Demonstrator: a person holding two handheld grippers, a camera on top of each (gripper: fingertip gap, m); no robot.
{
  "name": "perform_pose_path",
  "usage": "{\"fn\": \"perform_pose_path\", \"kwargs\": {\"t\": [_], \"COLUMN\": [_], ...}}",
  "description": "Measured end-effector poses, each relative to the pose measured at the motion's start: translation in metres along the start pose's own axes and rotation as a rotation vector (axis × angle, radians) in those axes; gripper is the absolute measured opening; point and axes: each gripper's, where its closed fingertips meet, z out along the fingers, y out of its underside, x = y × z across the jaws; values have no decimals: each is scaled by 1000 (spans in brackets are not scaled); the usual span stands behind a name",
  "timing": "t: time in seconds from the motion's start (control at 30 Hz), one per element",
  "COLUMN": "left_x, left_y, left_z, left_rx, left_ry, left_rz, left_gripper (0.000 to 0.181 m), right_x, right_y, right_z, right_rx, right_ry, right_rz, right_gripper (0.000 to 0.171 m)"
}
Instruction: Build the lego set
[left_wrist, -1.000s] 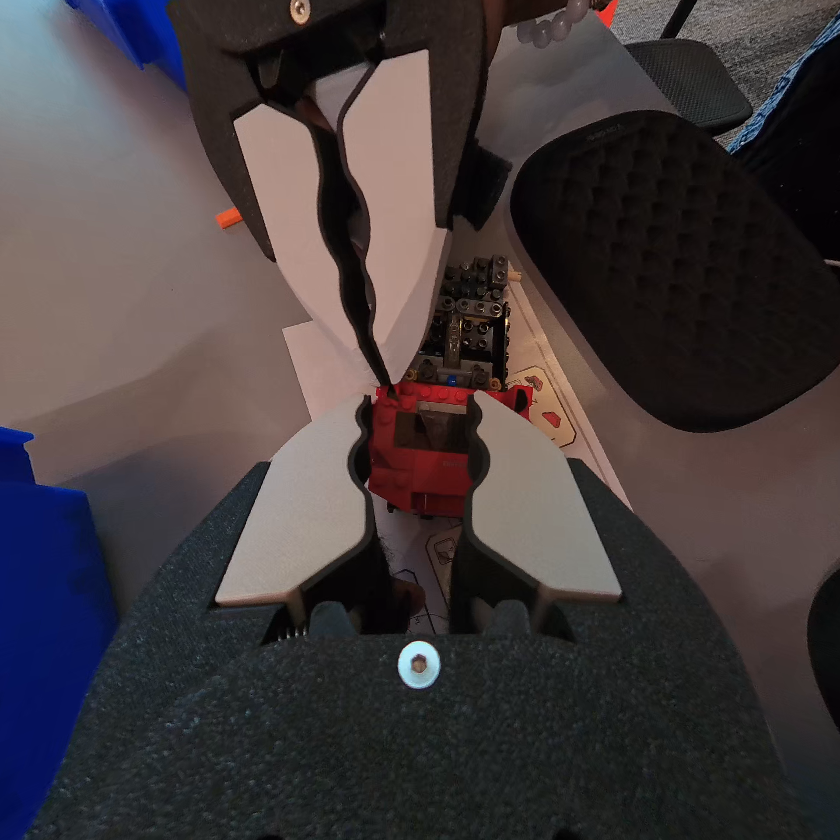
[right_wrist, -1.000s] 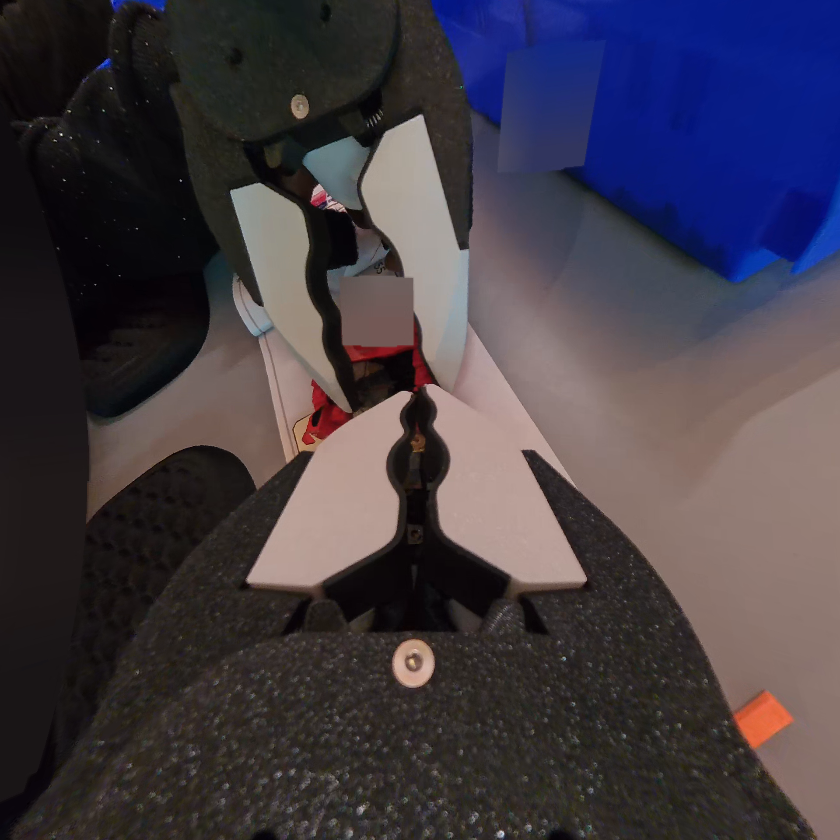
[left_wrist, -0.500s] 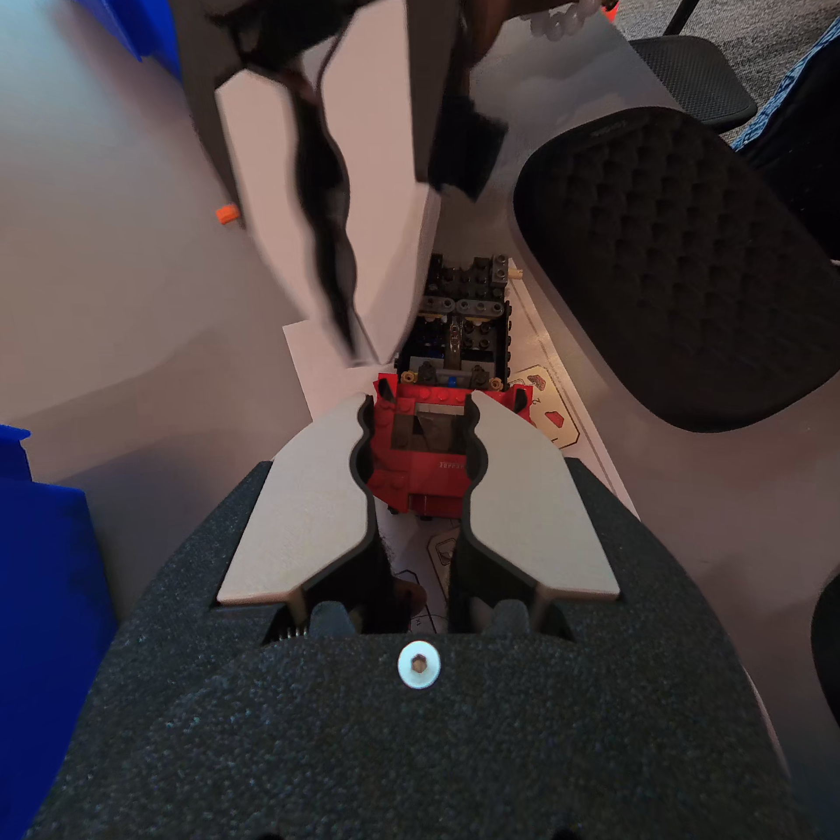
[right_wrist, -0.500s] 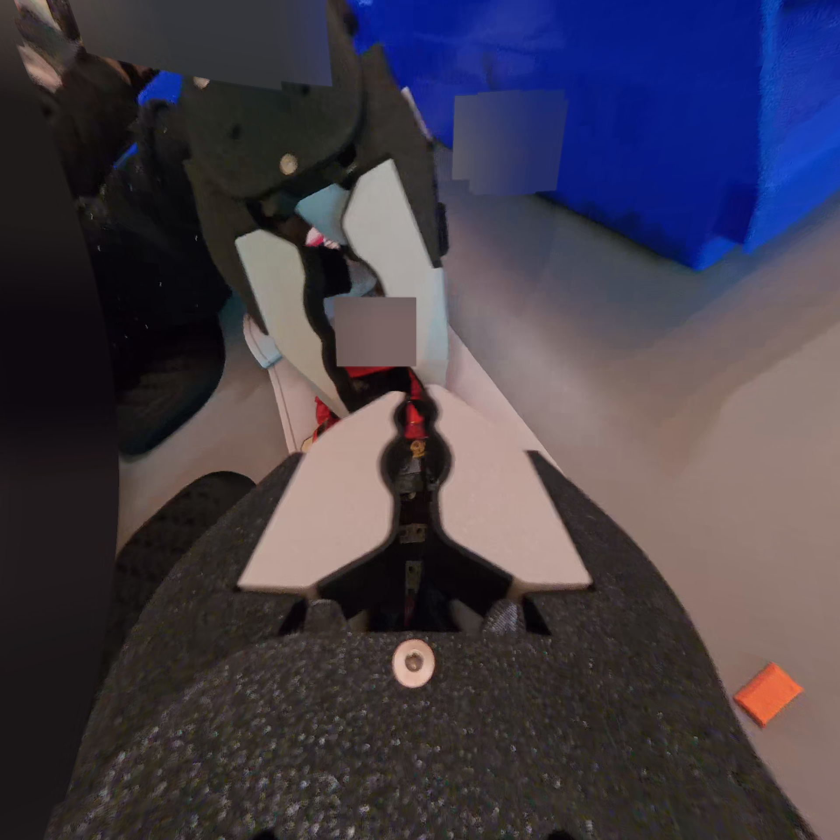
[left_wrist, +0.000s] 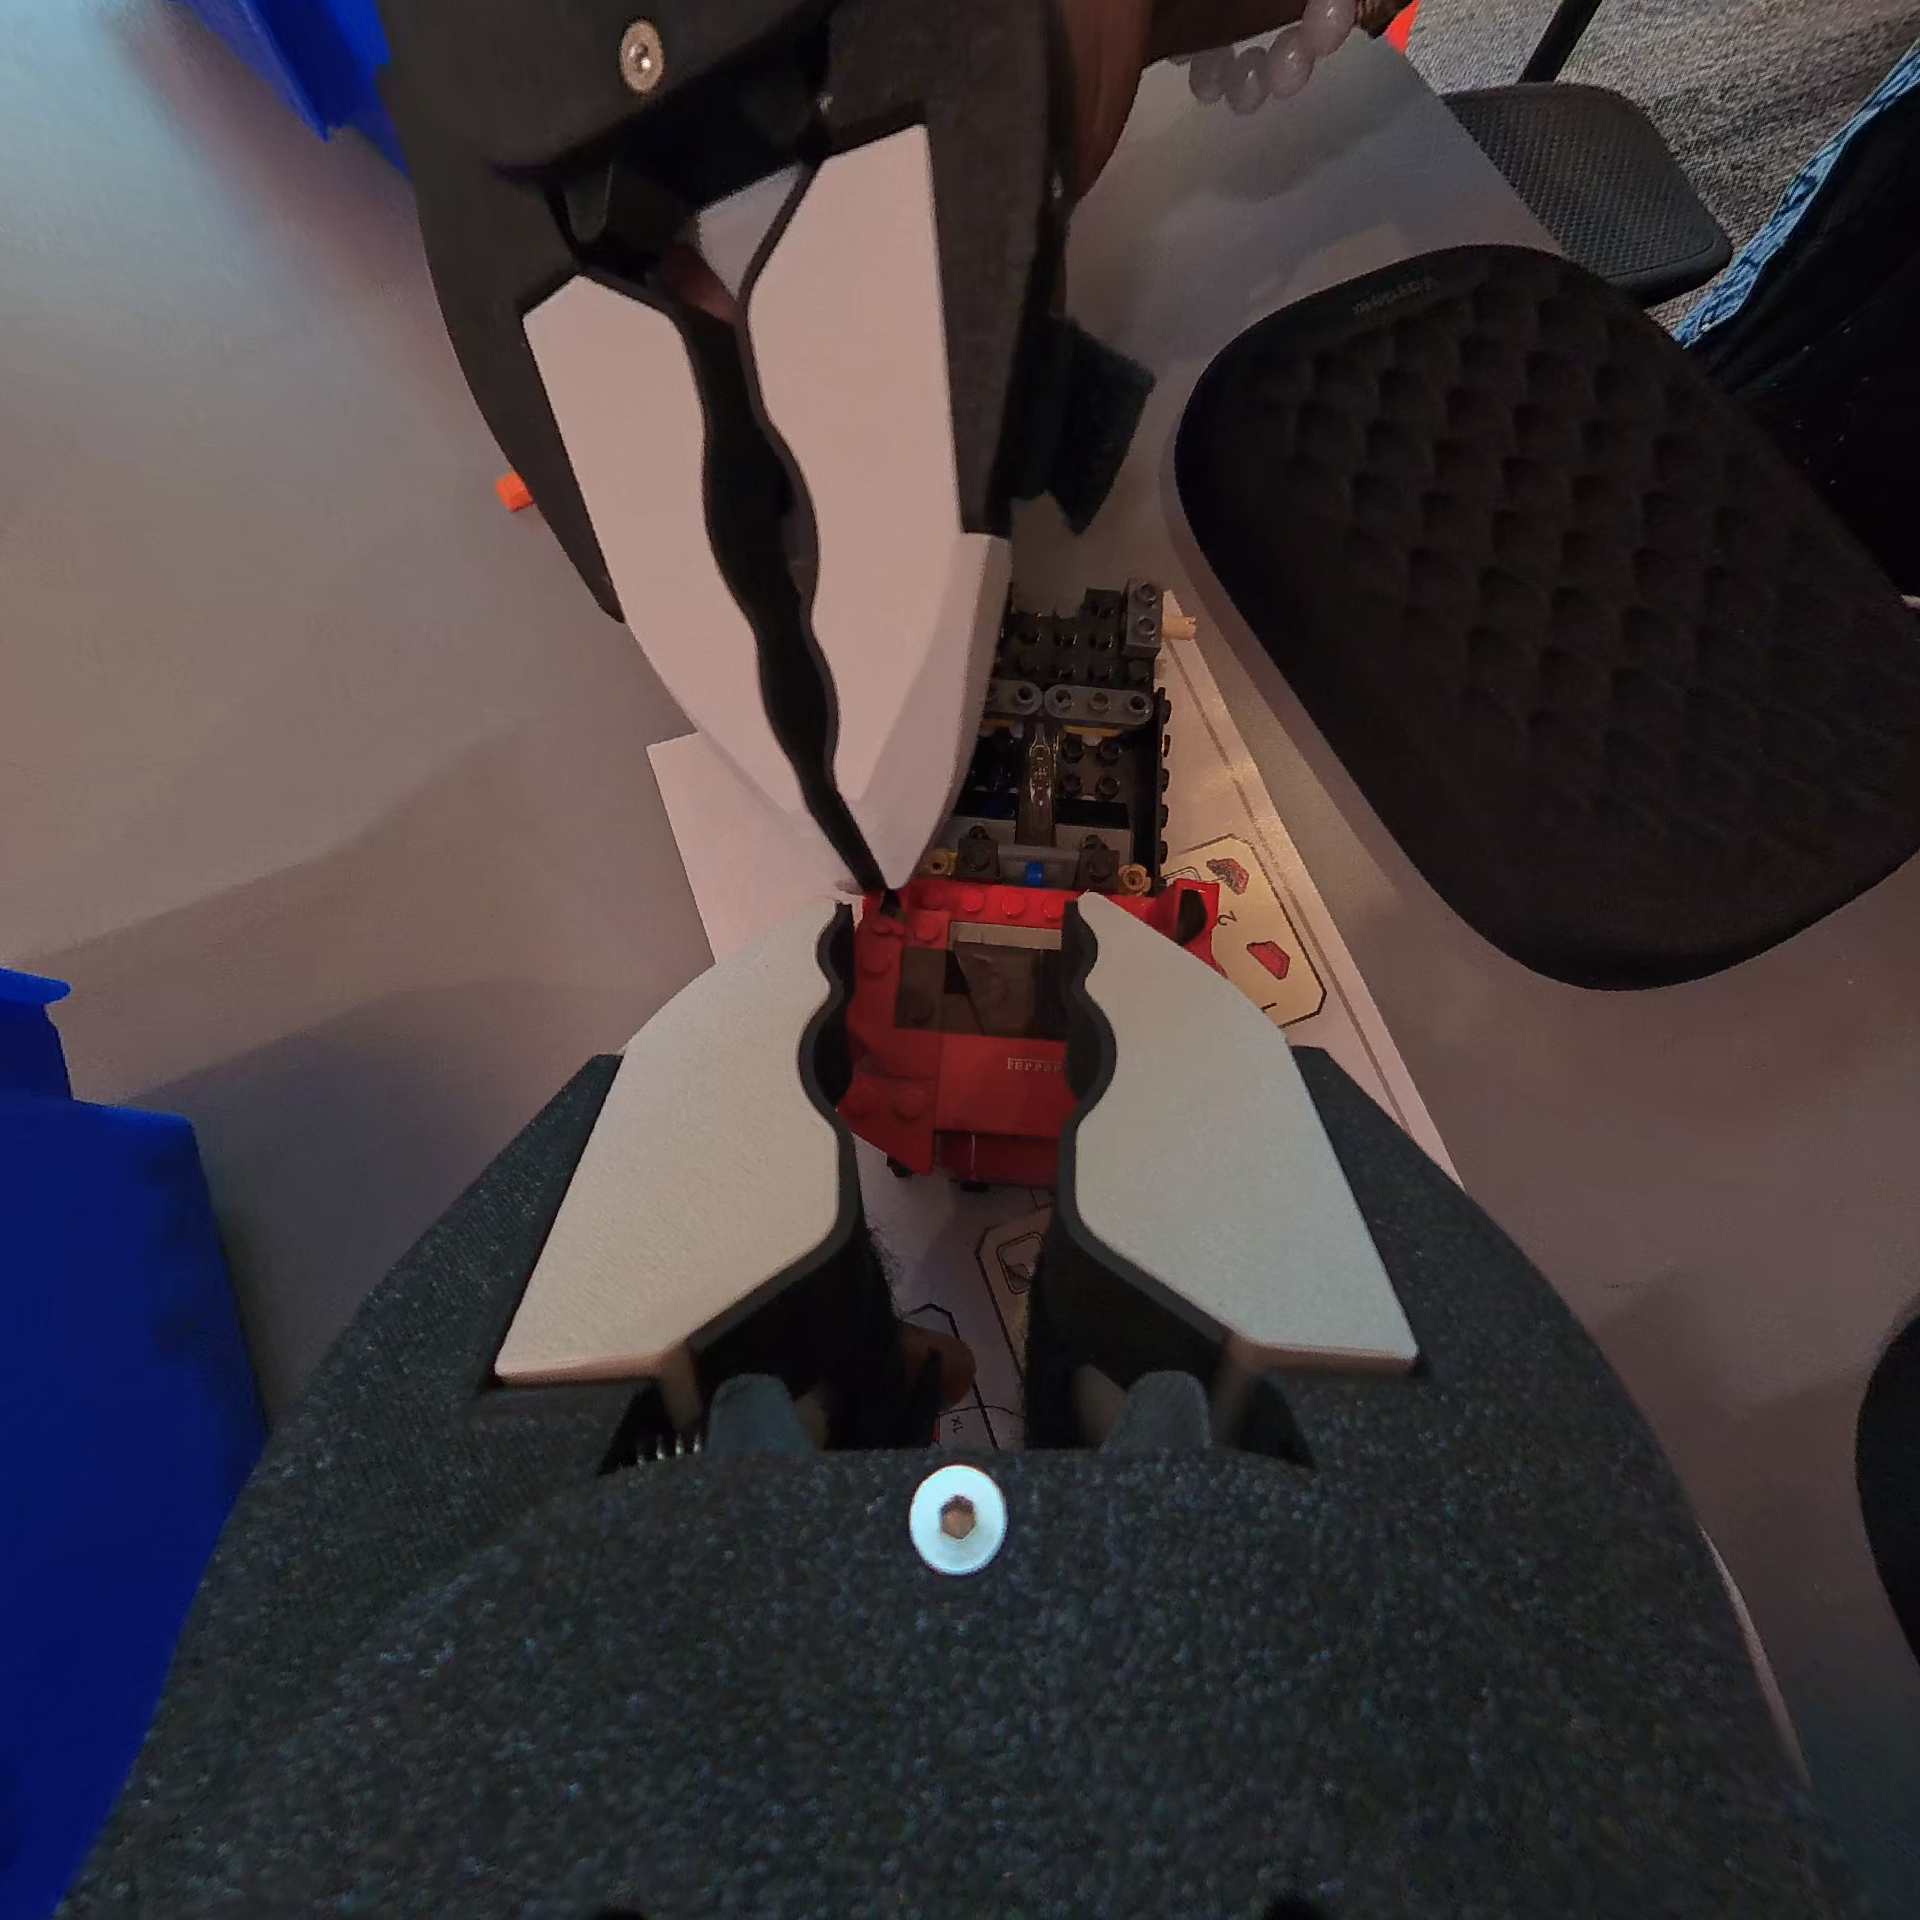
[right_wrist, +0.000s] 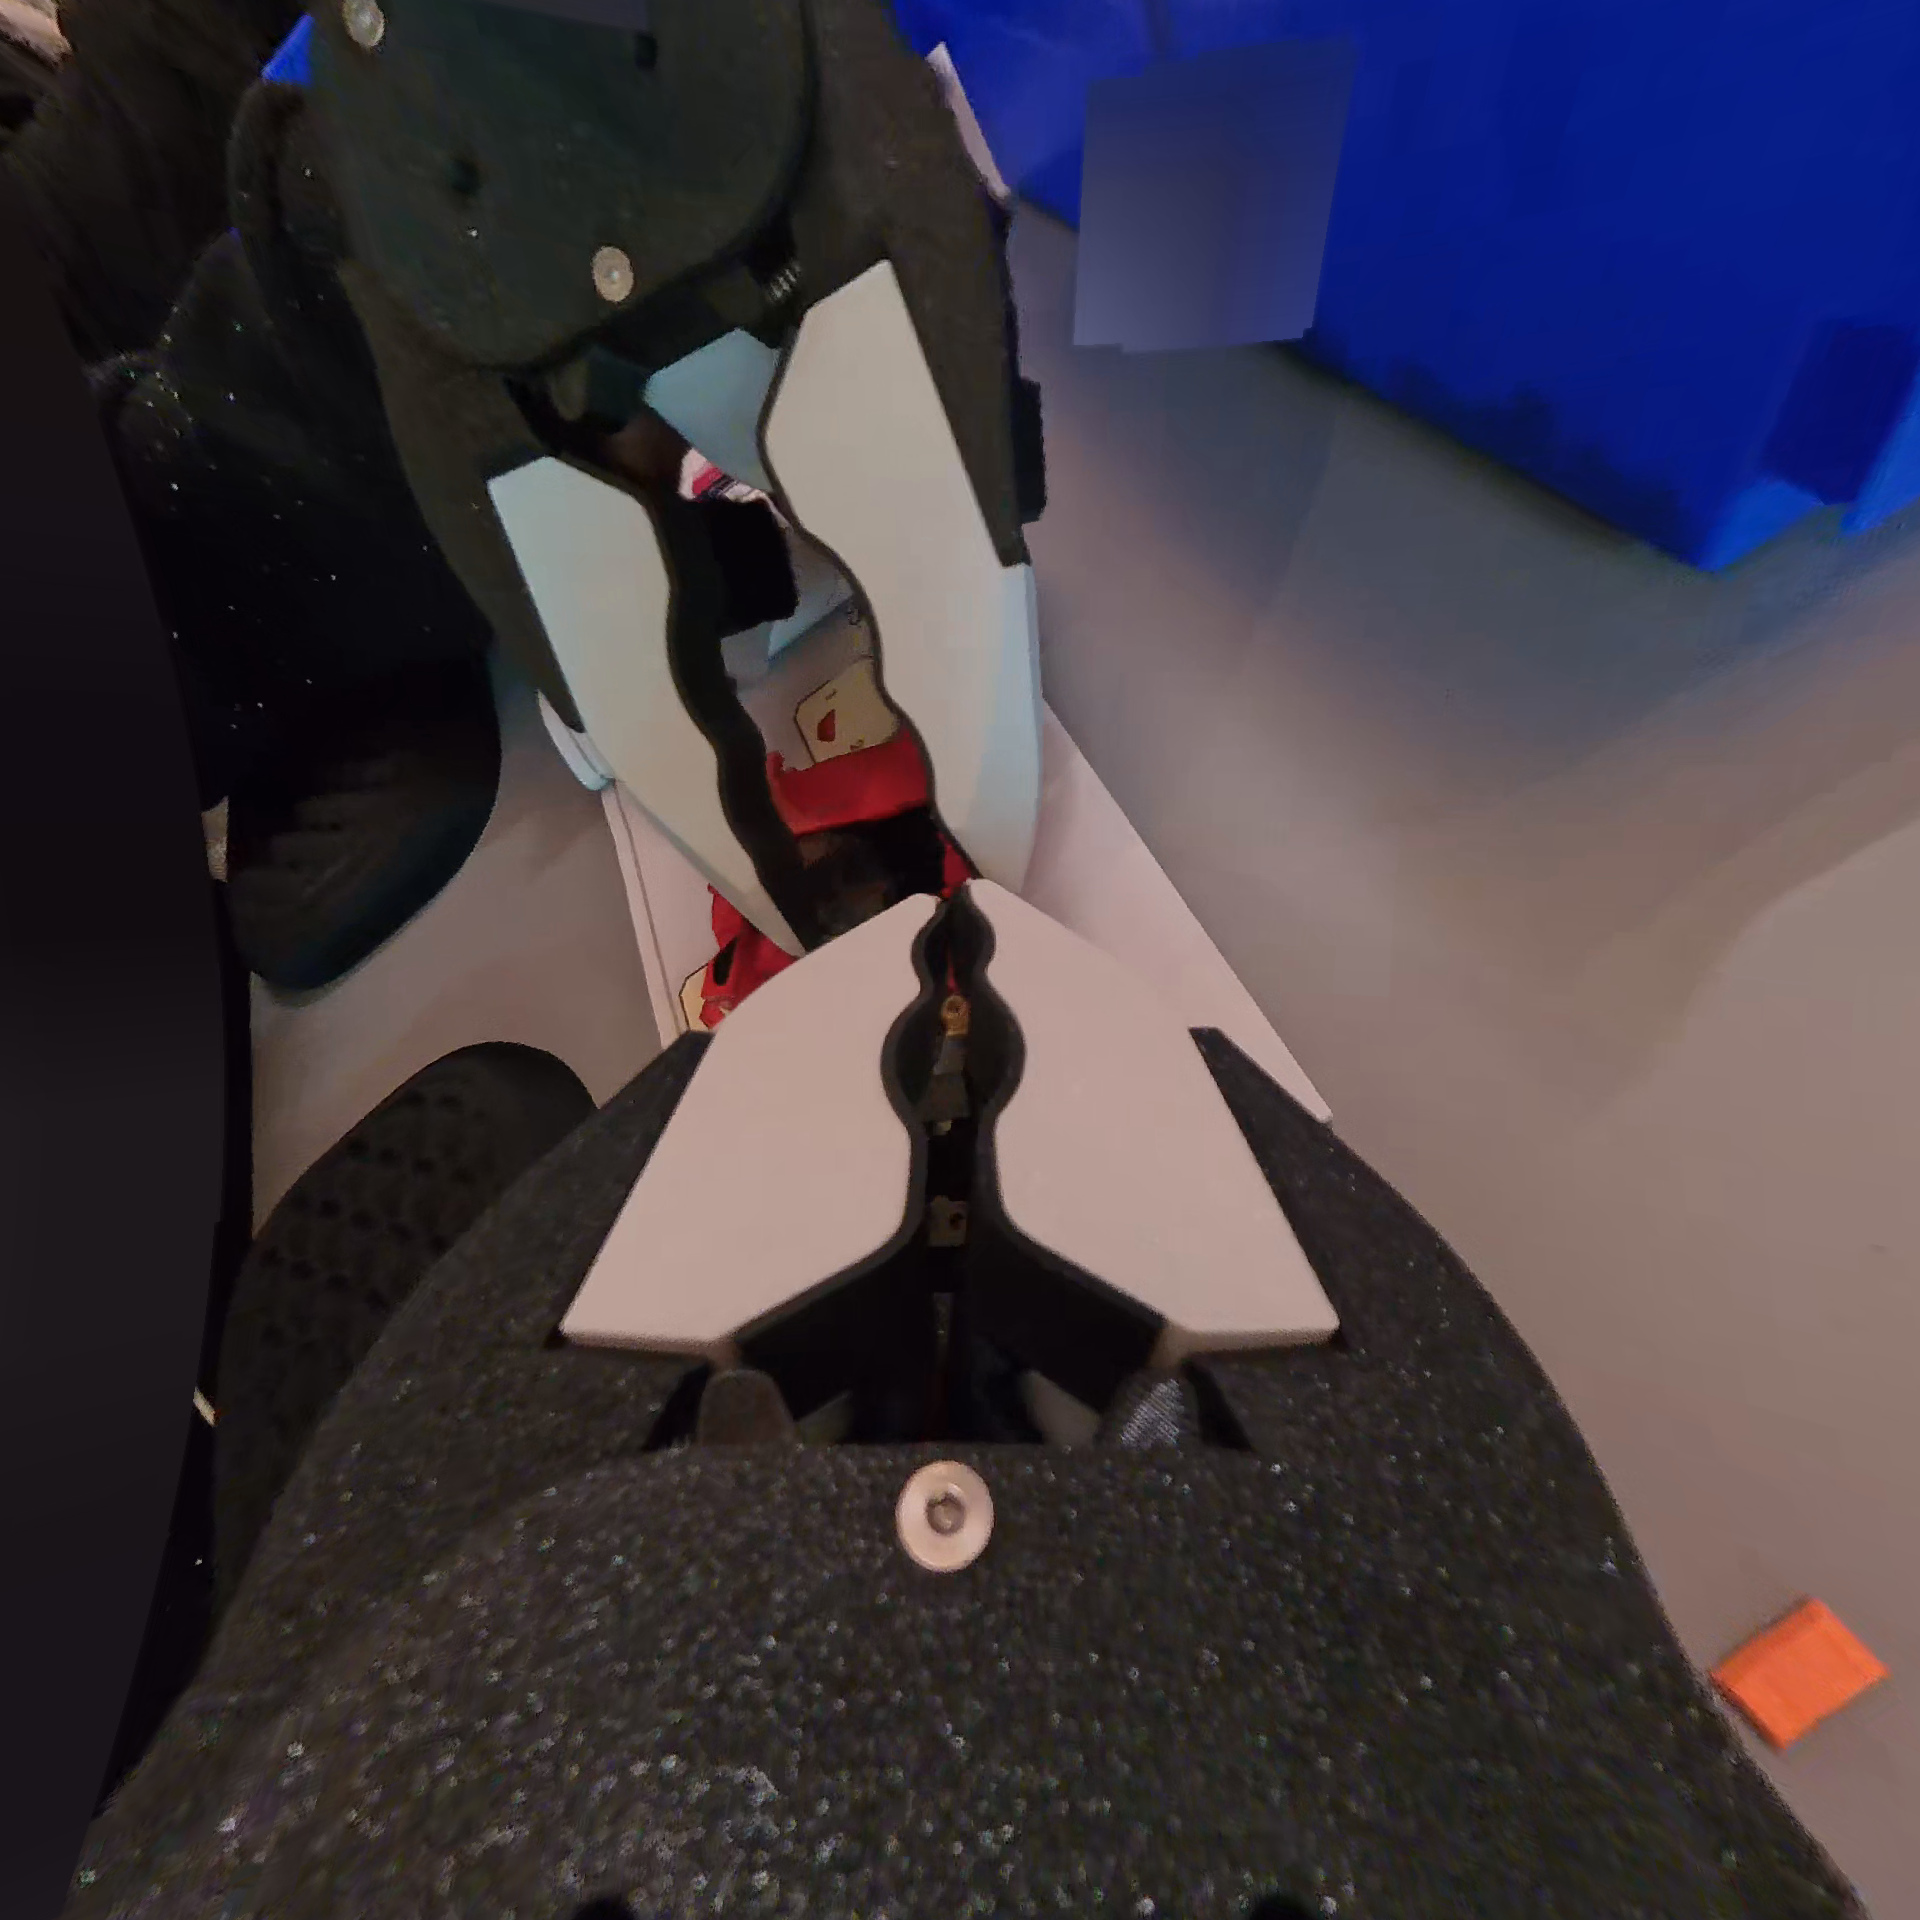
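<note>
The left gripper (left_wrist: 956, 935) has its fingers (left_wrist: 707, 1143) parted about the width of the red Lego car (left_wrist: 966, 1049) and pressed against both flanks of its front end, pinning it on the instruction sheet (left_wrist: 1262, 935) that lies on the grey desk (left_wrist: 312, 779). The right gripper (left_wrist: 868, 883) comes in from the far side with its fingers drawn nearly together, tips down on the studded red edge at the car's left front corner; a small dark bit seems to sit at the tips, though whether they hold a piece cannot be told. Behind the red nose the black and grey chassis (left_wrist: 1081, 727) is still bare of bodywork, so the build looks well short of done. The risk, as I judge it, is a push off-centre at that corner: the car could twist out of the left hold or shed plates, and a tiny part could skitter off. An orange brick (right_wrist: 1797, 1673) lies loose nearby; blue bins (right_wrist: 1558, 260) and a black mesh chair (left_wrist: 1558, 623) ring the work.
</note>
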Motion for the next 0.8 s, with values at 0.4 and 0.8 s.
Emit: {"fn": "perform_pose_path", "kwargs": {"t": [0.4,0.8], "left_x": [0,-1], "left_y": [0,0], "left_z": [1,1], "left_rx": [-2,-4], "left_ry": [0,-8], "left_rz": [-5,-6], "left_gripper": [37,38], "right_x": [-9,6], "right_y": [-8,2], "right_z": [-7,1], "right_rx": [62,-3], "right_ry": [4,5], "right_rz": [-60,75], "right_gripper": [0,9]}}
